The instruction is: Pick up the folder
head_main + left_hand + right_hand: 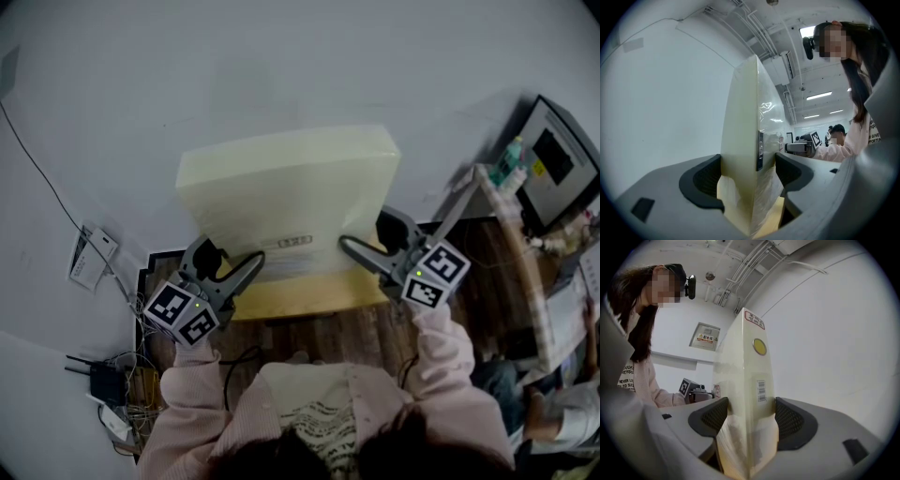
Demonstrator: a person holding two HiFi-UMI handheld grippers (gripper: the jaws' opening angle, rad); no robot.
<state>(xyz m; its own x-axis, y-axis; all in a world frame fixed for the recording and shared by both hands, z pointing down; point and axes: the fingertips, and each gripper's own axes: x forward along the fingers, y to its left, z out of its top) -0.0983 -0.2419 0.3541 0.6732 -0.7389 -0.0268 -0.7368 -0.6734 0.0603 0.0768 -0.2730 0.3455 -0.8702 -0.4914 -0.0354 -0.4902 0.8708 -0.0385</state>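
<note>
Now the left gripper (234,263) is clamping the left side of the pale yellow folder (286,192), with both jaws pressing on its covers. The right gripper (366,234) is gripping the right side in the same way. The folder is staying between the two grippers in front of the person, just beyond a wooden table (309,300), and I cannot tell whether it is touching the table.

Indoor lab-style workroom. Bare pipes (757,28) and strip lights (819,96) cross an open ceiling above plain white walls. A labelled service panel (707,337) is set in one wall. A black router (97,380) and tangled cables (139,373) lie beside the wood floor (309,336). Another person (836,135) is farther back.
</note>
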